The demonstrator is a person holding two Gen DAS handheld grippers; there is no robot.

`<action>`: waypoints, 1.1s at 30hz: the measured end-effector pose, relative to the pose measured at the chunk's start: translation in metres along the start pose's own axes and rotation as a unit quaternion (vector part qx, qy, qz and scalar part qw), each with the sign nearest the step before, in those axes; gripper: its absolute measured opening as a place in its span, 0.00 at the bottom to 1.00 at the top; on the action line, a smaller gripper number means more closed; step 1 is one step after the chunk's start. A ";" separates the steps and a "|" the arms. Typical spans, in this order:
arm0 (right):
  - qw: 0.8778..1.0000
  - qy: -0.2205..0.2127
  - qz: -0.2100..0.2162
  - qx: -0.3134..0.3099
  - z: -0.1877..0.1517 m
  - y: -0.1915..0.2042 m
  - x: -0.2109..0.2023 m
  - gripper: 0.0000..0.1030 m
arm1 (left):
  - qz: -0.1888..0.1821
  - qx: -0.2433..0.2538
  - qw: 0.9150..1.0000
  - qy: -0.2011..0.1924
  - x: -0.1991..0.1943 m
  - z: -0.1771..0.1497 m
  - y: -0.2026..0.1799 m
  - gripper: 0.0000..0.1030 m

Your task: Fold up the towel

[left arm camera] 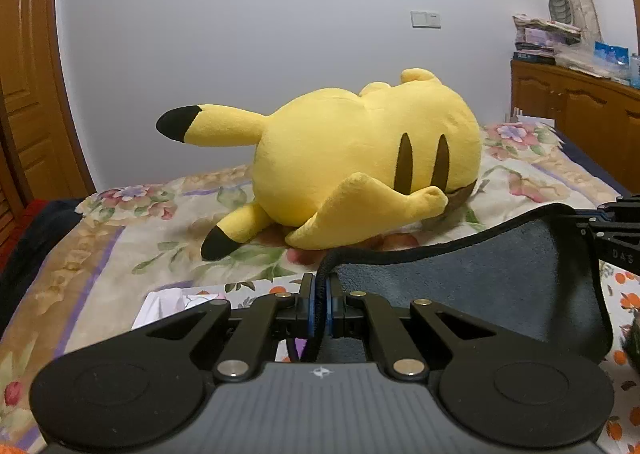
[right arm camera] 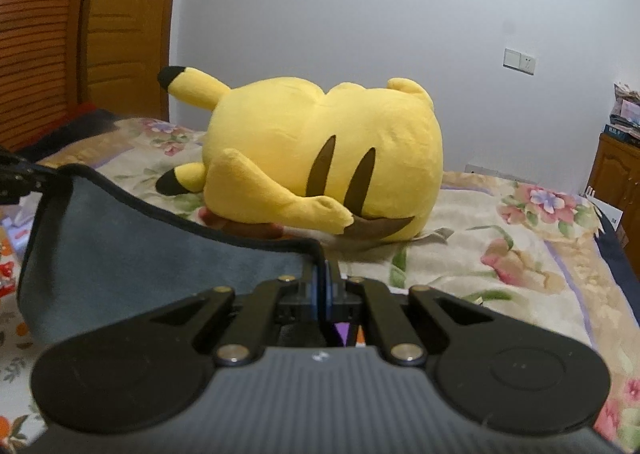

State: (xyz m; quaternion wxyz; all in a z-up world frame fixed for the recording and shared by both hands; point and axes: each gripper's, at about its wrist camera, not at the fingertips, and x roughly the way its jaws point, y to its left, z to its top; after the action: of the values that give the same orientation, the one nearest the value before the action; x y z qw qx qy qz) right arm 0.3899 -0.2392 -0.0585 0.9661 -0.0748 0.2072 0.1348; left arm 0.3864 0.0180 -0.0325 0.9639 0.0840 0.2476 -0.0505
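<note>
So we're working on a bed with a floral bedspread (left arm camera: pixel 132 238), cream with pink and purple flowers and a tan and purple border, and there's a big yellow plush (left arm camera: pixel 360 158) lying on its side in the middle of it, black-tipped ears pointing left. Behind that it's just a plain pale wall with a light switch (left arm camera: pixel 425 19). The gray towel (left arm camera: pixel 472 286) with the dark stitched edge is held up above the bed, strung between both claws: our left gripper (left arm camera: pixel 320 308) is clamped tight on one corner and our right gripper (right arm camera: pixel 323 286) is pinched down on the other corner, the top hem sagging in a curve between them. From the left wrist view we get the wooden cabinet (left arm camera: pixel 576 110) on the right with a messy stack of papers and packets (left arm camera: pixel 548 36) piled on top, a bit of white paper (left arm camera: pixel 160 306) lying on the bed near the claw, and an orange-print fabric (left arm camera: pixel 624 306) under the towel's far side. The right wrist view shows way more of the wooden door (right arm camera: pixel 124 14) and a slatted wooden panel (right arm camera: pixel 36 30) on the left, and the plush's brown tail (right arm camera: pixel 376 228) tucked underneath it.
</note>
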 end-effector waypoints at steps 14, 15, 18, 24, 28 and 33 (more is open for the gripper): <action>0.999 0.032 -0.012 -0.008 0.002 -0.002 0.046 0.04 | 0.031 -0.015 0.999 0.006 0.045 -0.002 -0.003 0.06; 0.999 0.035 -0.011 -0.009 0.001 -0.001 0.048 0.04 | 0.033 -0.016 0.999 0.008 0.048 -0.004 -0.003 0.06; 0.999 0.042 -0.006 -0.016 -0.003 0.001 0.054 0.04 | 0.036 -0.021 0.999 0.014 0.056 -0.010 -0.001 0.06; 0.998 0.064 -0.014 -0.021 -0.009 0.001 0.067 0.04 | 0.039 -0.019 0.999 0.025 0.070 -0.020 0.000 0.06; 0.997 0.078 -0.014 -0.026 -0.013 0.003 0.073 0.04 | 0.041 -0.011 0.999 0.031 0.077 -0.024 -0.002 0.06; 0.996 0.085 -0.010 -0.030 -0.013 0.002 0.076 0.04 | 0.041 -0.010 0.998 0.036 0.085 -0.027 -0.001 0.06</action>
State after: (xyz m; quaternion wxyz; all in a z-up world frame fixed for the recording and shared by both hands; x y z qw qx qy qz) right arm 0.4514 -0.2219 -0.1024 0.9437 -0.1167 0.2834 0.1243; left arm 0.4482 0.0177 -0.0973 0.9564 0.0864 0.2791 -0.0055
